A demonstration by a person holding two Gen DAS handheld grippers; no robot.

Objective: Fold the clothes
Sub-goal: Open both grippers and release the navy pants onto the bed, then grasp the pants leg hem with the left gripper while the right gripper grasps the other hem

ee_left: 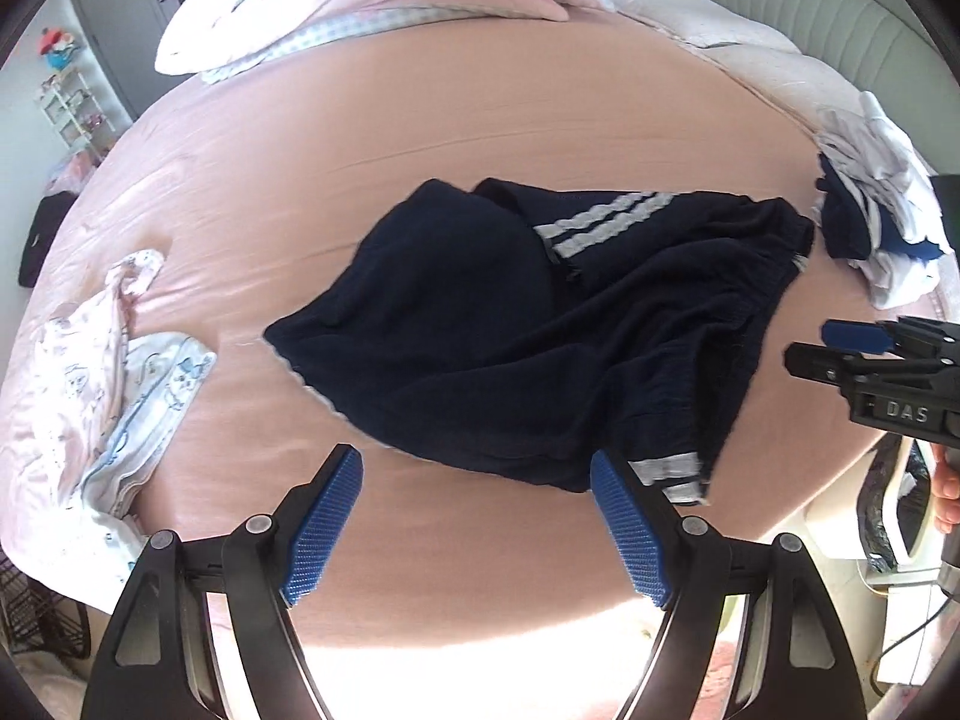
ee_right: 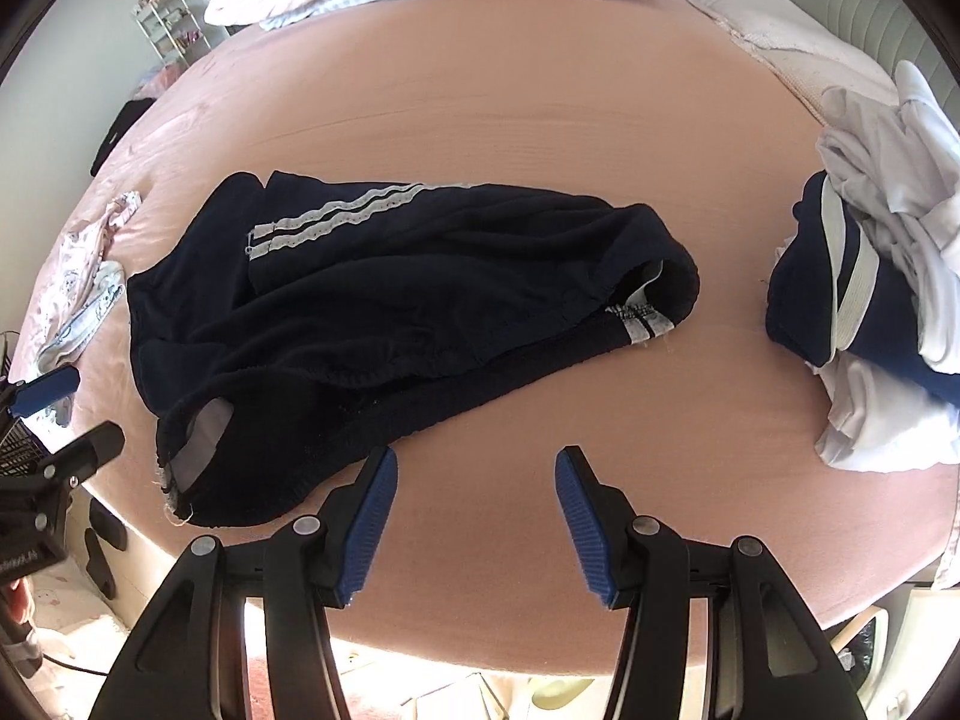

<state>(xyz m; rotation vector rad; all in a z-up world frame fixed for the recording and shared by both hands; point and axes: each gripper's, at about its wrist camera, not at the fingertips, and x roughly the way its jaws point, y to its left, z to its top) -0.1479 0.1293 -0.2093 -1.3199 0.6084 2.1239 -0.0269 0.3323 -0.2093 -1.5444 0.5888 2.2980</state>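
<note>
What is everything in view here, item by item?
navy track pants: one, dark navy with white side stripes, crumpled at the middle of the bed.
pile of clothes: one, white and navy, at the bed's right edge.
printed baby clothes: one small heap, white and pale pink, at the bed's left edge.
bed sheet: one, pink, under everything.
bedding: pink and checked, heaped at the far end.
headboard: pale green, padded, far right.
shelf rack: white, by the left wall.
left gripper: black with blue pads, jaws open, empty.
right gripper: same, jaws open, empty.
</note>
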